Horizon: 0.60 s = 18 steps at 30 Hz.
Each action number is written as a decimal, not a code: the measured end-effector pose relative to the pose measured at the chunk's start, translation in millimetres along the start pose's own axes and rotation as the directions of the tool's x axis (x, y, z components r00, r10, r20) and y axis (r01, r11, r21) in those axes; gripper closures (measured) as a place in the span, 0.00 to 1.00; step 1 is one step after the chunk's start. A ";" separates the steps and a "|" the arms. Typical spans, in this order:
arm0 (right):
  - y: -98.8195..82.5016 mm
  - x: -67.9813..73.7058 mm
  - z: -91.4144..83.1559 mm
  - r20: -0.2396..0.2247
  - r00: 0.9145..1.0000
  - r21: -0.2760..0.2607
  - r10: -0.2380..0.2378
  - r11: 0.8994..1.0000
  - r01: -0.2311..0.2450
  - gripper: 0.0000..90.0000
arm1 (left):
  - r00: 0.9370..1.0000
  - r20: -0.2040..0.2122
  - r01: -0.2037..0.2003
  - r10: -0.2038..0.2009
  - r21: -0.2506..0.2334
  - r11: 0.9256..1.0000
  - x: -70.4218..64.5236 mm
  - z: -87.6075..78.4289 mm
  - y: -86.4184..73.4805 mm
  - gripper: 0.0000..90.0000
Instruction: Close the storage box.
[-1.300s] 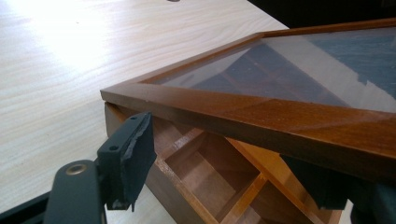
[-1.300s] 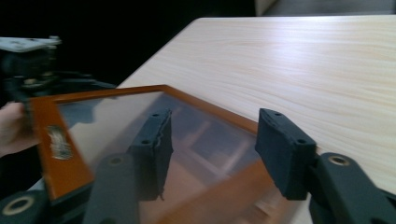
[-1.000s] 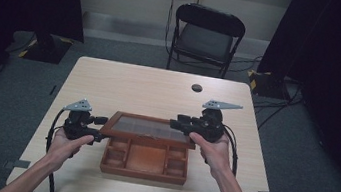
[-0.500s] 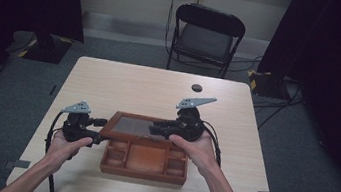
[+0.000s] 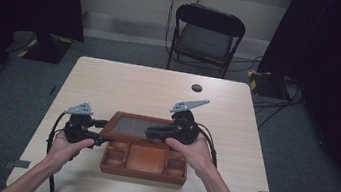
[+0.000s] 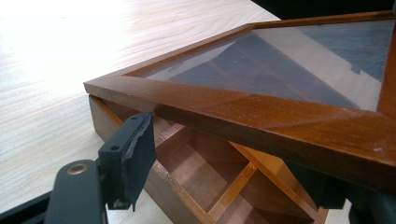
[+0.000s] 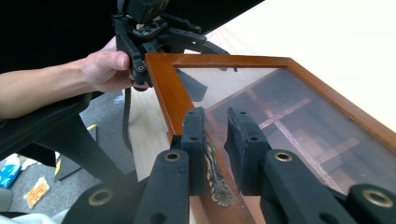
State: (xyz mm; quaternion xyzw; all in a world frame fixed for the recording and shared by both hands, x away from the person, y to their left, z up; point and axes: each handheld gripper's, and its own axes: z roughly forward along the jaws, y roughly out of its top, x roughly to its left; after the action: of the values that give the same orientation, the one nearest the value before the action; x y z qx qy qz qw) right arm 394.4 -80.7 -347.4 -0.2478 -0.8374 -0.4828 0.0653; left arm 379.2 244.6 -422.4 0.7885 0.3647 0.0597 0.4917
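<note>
— Half the job looks done, one observer reckons: the glass lid of the wooden box is already off its seat, its near edge raised so the near compartments lie open to the high view. The box itself sits at the near middle of the table, between the person's two forearms.

— And what is left?

— Either swinging the lid right back or lowering it shut; the pictures do not say which. Nothing lies in the compartments that can be seen.

— How do the tongs stand?

— The left gripper is clenched on the lid's left corner. The left gripper view has the wooden frame running between its two jaws, with a gap below down to the box wall. The right gripper comes in from the right, laid nearly level, its grey plate tipped up to the far right. Its jaws have just been closing, and the lid's near rail with the brass clasp is between them, so it appears to grasp the lid there.

— The hands?

— The left hand is low at the box's left end. The right hand is cupped under its gripper at the box's right end, with the wrist turned inward.
</note>
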 end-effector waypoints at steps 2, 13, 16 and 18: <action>-0.3 0.8 0.7 -0.010 1.000 0.005 0.001 1.000 -0.001 0.86 | 1.000 -0.001 0.008 -0.008 -0.006 1.000 0.0 -0.1 -0.1 0.30; -3.2 0.0 4.3 -0.026 1.000 0.027 0.009 1.000 -0.008 0.89 | 1.000 0.000 0.007 -0.007 -0.007 1.000 0.3 0.9 -0.3 0.30; -2.9 0.1 4.9 -0.024 1.000 0.033 -0.002 0.999 0.003 0.90 | 1.000 -0.004 0.013 -0.013 -0.003 1.000 1.5 2.5 -0.7 0.30; -3.8 -1.6 5.9 -0.026 1.000 0.033 0.004 0.999 -0.003 0.90 | 1.000 -0.012 0.014 -0.014 0.003 1.000 2.4 3.7 -0.9 0.31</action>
State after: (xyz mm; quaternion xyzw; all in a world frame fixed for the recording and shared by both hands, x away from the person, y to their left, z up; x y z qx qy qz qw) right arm 394.8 -77.9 -353.9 -0.2417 -0.8441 -0.4718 0.0812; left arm 382.1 243.6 -425.7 0.7862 0.3735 0.0604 0.4887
